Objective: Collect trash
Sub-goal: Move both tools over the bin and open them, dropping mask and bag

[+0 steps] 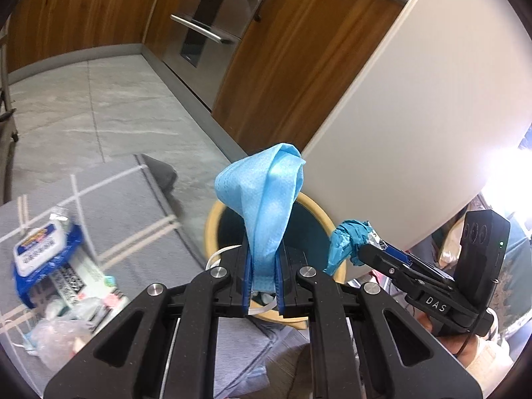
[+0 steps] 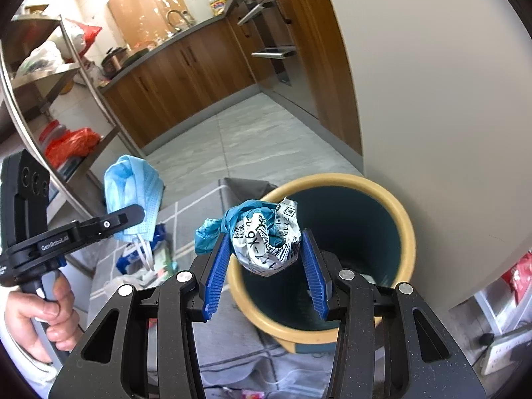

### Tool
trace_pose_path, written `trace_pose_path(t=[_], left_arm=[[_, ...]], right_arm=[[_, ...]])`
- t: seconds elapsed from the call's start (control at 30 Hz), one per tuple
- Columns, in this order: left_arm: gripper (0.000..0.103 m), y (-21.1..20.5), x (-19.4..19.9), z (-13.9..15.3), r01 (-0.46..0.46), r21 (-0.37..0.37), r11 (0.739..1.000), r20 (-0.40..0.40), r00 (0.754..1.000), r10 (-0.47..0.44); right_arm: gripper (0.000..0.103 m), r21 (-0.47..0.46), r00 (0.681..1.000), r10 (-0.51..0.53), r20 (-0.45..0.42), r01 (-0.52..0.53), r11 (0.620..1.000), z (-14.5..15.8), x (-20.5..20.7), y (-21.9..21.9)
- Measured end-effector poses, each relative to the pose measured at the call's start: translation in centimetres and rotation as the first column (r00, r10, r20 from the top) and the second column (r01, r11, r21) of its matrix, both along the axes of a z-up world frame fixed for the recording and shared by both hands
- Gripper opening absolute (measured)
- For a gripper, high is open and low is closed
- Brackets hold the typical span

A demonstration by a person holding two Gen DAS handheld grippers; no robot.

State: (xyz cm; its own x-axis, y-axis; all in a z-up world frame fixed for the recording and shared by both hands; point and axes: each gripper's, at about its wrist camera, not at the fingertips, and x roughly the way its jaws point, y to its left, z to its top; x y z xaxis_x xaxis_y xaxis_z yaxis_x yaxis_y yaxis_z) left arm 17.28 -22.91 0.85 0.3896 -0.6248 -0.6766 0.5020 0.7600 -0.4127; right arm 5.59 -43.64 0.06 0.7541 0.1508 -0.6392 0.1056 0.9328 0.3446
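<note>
Left gripper (image 1: 262, 294): you held its blue pads clamped together on a light-blue face mask (image 1: 266, 206), pinching the lower end so that the rest of the mask stood up above the fingertips and folded over at the top. White ear loops hung below the pads. In the left wrist view, the mask sat in front of the bin (image 1: 212, 229), whose yellow rim and dark teal inside showed behind it.

Right gripper (image 2: 266, 252): you held its two blue ribbed pads closed on a crumpled wad (image 2: 266, 236) of printed white paper and teal plastic. The pads stood apart only as far as the wad kept them. In the right wrist view the wad hung over the near-left part of the bin's (image 2: 407, 229) mouth (the teal tail stuck out to the left, past the rim).

Relative position: your grippers were near each other, left one to the left of the bin, right one over it. Your left hand (image 2: 40, 319) gripped the left handle.

Surroundings:
1. The bin stood on a grey mat (image 1: 116, 193) with pale stripes, just beside a white panel (image 1: 415, 116).
2. More trash (image 1: 56, 282) lay on the mat to the left, including a blue-and-white wipes pack and clear plastic bags.
3. Wooden cabinets (image 2: 173, 66) and grey floor tiles (image 1: 109, 106) lay beyond.
</note>
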Motion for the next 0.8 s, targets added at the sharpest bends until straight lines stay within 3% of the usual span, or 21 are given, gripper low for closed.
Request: trace_pose_path(t=[0.33,0.67,0.8], left_arm=[[0.01,-5.8,1.3,-3.8,0.077,0.005,0.997,-0.09,0.993,-0.077],[0.011,-8.0,1.9,-6.5,0.101,0.035,0.994,-0.132,0.987,-0.096],[0.024,-8.0,2.5,-7.0,0.089,0.032,0.996,-0.145,0.986,-0.083]], right_arm=[[0.045,-0.018,0.996,-0.054,-0.069,0.053,0.998,-1.9,-0.2,-2.0],[0.045,-0.027,0.992,-0.066,-0.108,0.064,0.998,-3.4,0.5,-2.6],[0.046,-0.026,0.99,-0.07,-0.121,0.067,0.997,-3.7,0.7,-2.7]])
